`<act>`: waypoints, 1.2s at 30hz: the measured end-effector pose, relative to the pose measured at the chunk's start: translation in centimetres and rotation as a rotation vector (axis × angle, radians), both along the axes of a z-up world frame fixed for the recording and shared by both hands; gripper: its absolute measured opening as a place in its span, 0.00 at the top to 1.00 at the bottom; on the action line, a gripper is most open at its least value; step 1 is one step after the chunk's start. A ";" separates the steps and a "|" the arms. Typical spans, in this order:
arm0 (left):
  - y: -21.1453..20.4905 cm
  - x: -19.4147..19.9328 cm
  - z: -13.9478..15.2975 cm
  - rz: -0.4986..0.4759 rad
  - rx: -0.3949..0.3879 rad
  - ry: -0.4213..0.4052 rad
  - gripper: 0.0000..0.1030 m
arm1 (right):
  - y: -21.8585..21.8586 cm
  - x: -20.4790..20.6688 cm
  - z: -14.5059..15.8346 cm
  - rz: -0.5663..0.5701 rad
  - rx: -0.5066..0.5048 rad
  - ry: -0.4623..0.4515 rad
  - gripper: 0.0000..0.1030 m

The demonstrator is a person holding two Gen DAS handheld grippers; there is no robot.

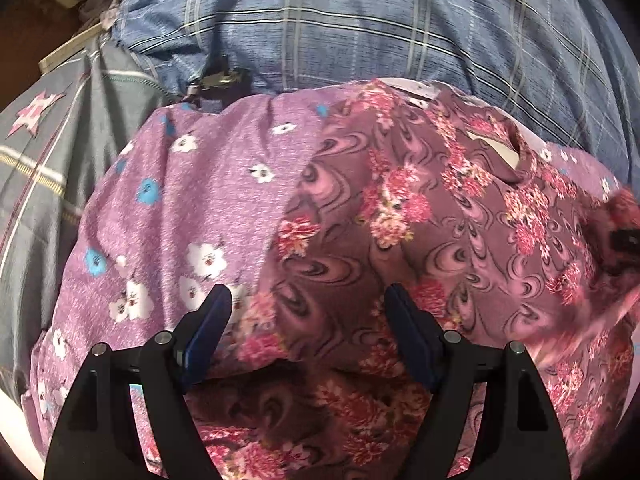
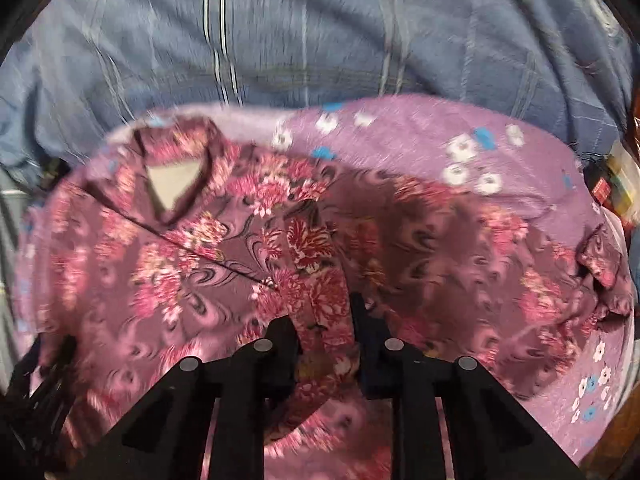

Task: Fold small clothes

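A small maroon garment with pink flowers and a V neck (image 1: 432, 216) lies on a lilac cloth with white and blue flowers (image 1: 192, 200). My left gripper (image 1: 308, 300) is open just above the garment's left part, with nothing between its blue pads. In the right wrist view the garment (image 2: 200, 248) spreads across the frame, neck at upper left. My right gripper (image 2: 324, 320) is shut on a raised fold of the garment. The right gripper also shows at the right edge of the left wrist view (image 1: 624, 240).
A blue checked sheet (image 1: 360, 28) covers the bed behind the clothes. A grey checked cloth with a pink star (image 1: 44, 152) lies at the left. Coloured boxes (image 2: 618, 184) sit at the far right edge.
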State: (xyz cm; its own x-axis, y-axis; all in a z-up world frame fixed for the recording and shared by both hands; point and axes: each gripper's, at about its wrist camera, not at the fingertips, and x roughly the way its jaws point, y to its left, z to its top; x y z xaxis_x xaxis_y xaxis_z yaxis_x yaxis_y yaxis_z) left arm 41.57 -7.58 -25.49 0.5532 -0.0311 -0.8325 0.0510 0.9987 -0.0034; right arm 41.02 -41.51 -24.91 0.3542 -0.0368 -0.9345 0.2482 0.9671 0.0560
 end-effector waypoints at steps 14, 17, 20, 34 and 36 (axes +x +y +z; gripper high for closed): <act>0.5 -0.9 1.4 0.069 -0.036 -0.091 0.24 | -4.1 -5.1 7.5 -0.100 0.574 -0.557 0.87; 0.5 -0.6 1.0 0.075 -0.022 -0.083 0.24 | -3.7 -4.1 9.0 -0.123 0.449 -0.544 0.81; -0.5 -0.4 1.0 0.043 -0.034 -0.081 0.24 | -2.8 -3.1 8.2 -0.103 0.331 -0.424 0.48; -1.8 0.0 0.2 -0.001 0.010 -0.044 0.24 | 8.6 4.9 -4.0 0.098 -0.294 0.173 0.53; -1.5 0.0 0.2 -0.008 0.014 -0.042 0.24 | 7.3 4.5 -4.5 0.064 -0.259 0.196 0.73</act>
State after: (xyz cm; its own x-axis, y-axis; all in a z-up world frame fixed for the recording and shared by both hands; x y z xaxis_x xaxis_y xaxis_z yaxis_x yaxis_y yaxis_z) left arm 41.61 -9.11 -25.29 0.5874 -0.0239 -0.8089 0.0588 0.9982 0.0132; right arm 45.56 -34.25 -29.42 0.1780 -0.2659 -0.9474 0.1686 0.9568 -0.2368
